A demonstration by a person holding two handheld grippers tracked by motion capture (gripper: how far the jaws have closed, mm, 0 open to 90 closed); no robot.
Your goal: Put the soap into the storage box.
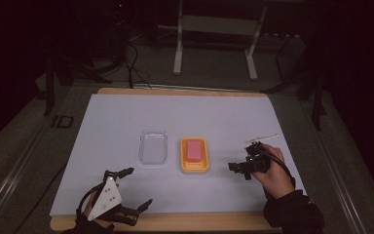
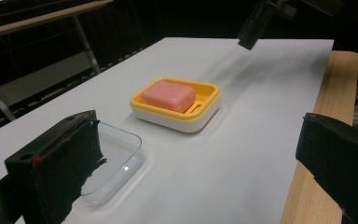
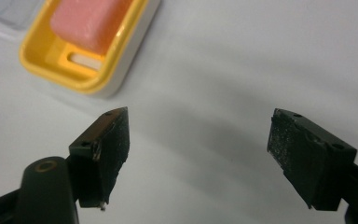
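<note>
A pink soap bar (image 1: 193, 149) lies in a yellow and white soap dish (image 1: 195, 167) at the middle of the white mat (image 1: 224, 117). Just left of the dish is a clear plastic tray (image 1: 153, 147), nothing in it. My left gripper (image 1: 136, 187) hovers at the mat's near left edge, open, its jaws wide apart and holding nothing. In the left gripper view the soap (image 2: 168, 95), the dish (image 2: 186, 119) and the clear tray (image 2: 119, 156) lie ahead. My right gripper (image 1: 237, 169) is to the right of the dish, open and holding nothing; the right gripper view has the dish (image 3: 86, 81) and soap (image 3: 88, 21) at upper left.
The mat covers a wooden table whose edge (image 1: 175, 222) shows at the front and again as a wooden edge (image 2: 317, 140) in the left gripper view. Behind the table are a white metal stand (image 1: 214, 24), cables (image 1: 136, 68) and dark floor.
</note>
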